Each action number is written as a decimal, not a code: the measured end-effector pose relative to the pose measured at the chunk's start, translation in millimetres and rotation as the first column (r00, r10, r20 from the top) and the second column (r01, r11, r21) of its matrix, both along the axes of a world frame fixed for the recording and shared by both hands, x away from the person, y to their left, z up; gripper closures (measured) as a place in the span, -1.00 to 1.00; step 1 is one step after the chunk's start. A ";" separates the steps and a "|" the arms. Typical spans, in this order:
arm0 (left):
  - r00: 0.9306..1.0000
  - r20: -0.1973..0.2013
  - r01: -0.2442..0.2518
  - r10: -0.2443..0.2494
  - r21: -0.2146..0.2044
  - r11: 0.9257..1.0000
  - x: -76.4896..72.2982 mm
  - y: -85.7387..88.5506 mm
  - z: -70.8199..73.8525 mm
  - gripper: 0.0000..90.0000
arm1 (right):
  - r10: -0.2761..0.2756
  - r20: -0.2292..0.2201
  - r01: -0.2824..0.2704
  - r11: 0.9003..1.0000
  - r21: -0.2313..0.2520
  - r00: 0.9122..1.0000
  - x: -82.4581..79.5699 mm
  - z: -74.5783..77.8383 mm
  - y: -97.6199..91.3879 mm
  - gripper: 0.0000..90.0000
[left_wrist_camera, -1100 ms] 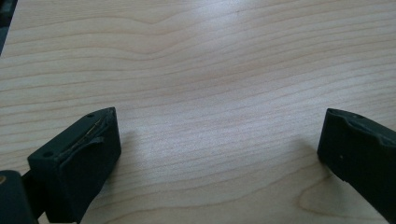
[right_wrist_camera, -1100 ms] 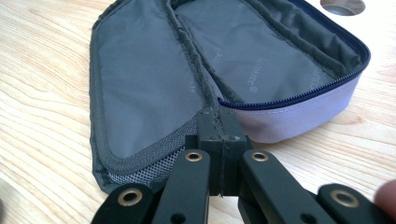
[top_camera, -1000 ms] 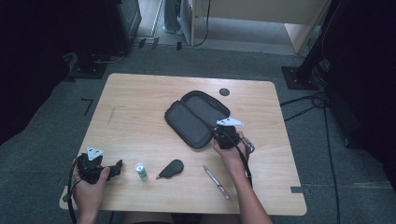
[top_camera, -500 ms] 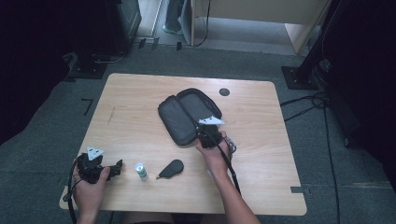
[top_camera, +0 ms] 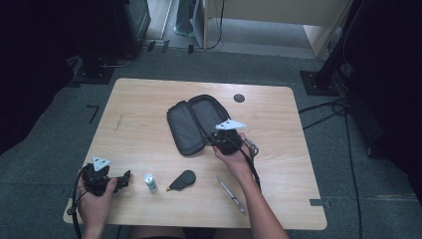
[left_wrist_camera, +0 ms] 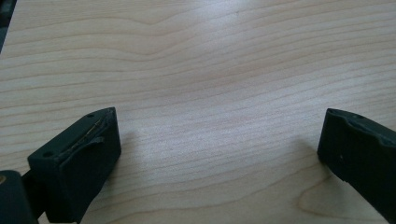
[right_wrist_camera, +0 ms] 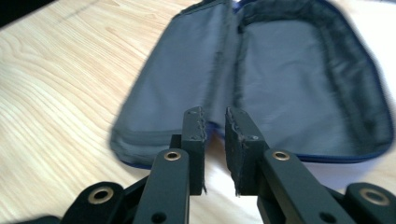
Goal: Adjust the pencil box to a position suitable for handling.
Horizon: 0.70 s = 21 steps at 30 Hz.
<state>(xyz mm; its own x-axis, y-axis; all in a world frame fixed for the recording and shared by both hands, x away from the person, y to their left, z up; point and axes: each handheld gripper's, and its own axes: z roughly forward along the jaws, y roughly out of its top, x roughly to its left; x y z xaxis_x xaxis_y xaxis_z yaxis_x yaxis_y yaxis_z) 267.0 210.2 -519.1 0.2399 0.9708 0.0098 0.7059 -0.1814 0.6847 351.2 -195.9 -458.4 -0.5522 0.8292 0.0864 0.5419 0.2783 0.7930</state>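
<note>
A dark zip case [top_camera: 186,124] lies open and flat at the middle of the wooden table [top_camera: 149,109]; its grey lining [right_wrist_camera: 280,70] shows in both halves. My right gripper [top_camera: 215,142] is at the case's near right rim. In the right gripper view its jaws [right_wrist_camera: 215,116] stand almost together, pinching the case's edge where the two halves join. My left gripper [top_camera: 125,179] rests at the front left of the table. Its jaws [left_wrist_camera: 219,144] are spread wide over bare wood, with nothing between them.
Along the front of the table lie a small white bottle with a green cap [top_camera: 149,181], a black teardrop-shaped item [top_camera: 182,179] and a slim metal pen [top_camera: 230,191]. A black round disc [top_camera: 239,98] sits at the back right. Dark floor surrounds the table.
My right gripper has moved left, and the open case has shifted left and turned with it. The left gripper has stayed put.
</note>
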 end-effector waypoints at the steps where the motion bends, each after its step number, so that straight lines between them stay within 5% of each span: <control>1: 1.000 0.000 0.000 0.000 0.000 1.000 0.0 0.0 0.0 -1.00 | 0.012 0.014 -0.011 1.000 -0.023 1.000 2.1 -0.4 -3.9 0.65; 6: 1.000 0.000 0.000 0.000 -0.001 1.000 0.0 -0.1 0.0 -1.00 | 0.119 0.035 -0.114 0.987 -0.115 0.992 16.7 -9.7 -21.2 0.37; 9: 1.000 0.001 0.000 0.000 0.000 1.000 0.0 -0.1 0.0 -1.00 | 0.165 0.034 -0.160 0.981 -0.111 0.986 20.4 -13.4 -21.9 0.25; 10: 1.000 0.001 -0.001 0.001 -0.001 1.000 0.0 -0.1 0.0 -1.00 | 0.205 0.035 -0.199 0.972 -0.129 0.978 23.0 -16.5 -19.6 0.02; 14: 1.000 0.000 0.003 -0.003 0.000 1.000 0.0 -0.1 0.0 -1.00 | 0.223 0.037 -0.213 0.962 -0.172 0.974 29.3 -18.8 -14.3 -0.19; 21: 1.000 -0.001 0.005 -0.005 0.001 1.000 -0.1 -0.1 0.0 -1.00 | 0.240 -0.003 -0.233 0.940 -0.251 0.971 36.4 -32.2 -11.8 -0.10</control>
